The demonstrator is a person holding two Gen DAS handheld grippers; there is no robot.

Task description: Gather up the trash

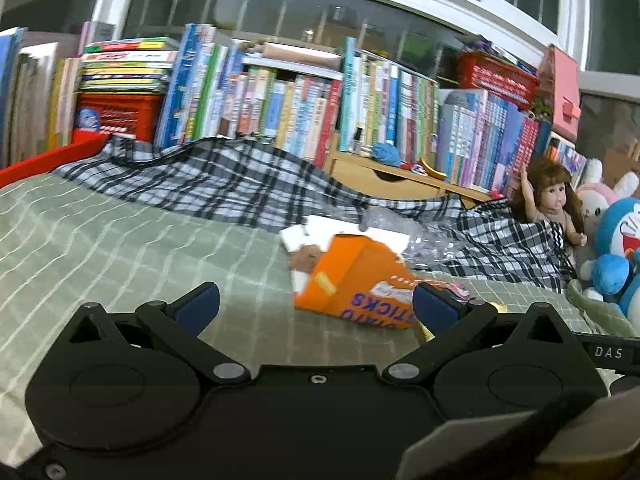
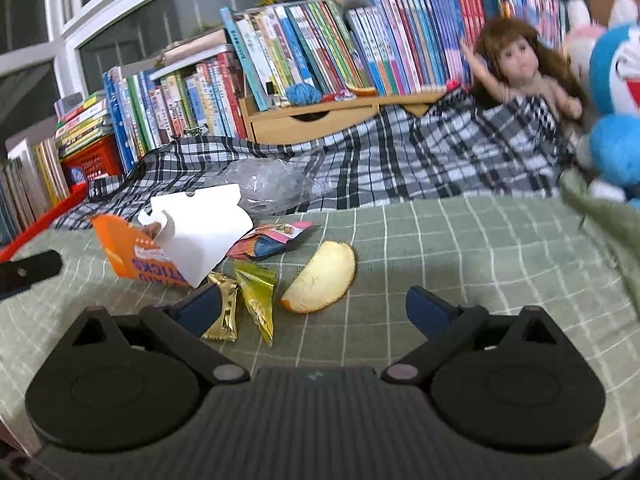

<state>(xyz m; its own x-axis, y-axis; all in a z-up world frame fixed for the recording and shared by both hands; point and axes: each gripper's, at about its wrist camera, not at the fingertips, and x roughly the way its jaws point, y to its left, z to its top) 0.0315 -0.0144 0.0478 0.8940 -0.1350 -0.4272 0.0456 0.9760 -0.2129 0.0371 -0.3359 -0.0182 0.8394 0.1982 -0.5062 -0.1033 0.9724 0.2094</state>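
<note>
An orange snack box with white flaps lies on the green checked bedsheet, just beyond my open left gripper; its right finger overlaps the box's corner. In the right wrist view the same orange box lies at left under a white card flap. Beside it are a pink wrapper, two gold and yellow candy wrappers, and a piece of fruit peel. My right gripper is open, just short of the peel and wrappers. A crumpled clear plastic bag lies behind.
A black-and-white plaid blanket is bunched at the back of the bed. A doll and blue and pink plush toys sit at the right. Rows of books, a wooden drawer unit and a red crate line the window wall.
</note>
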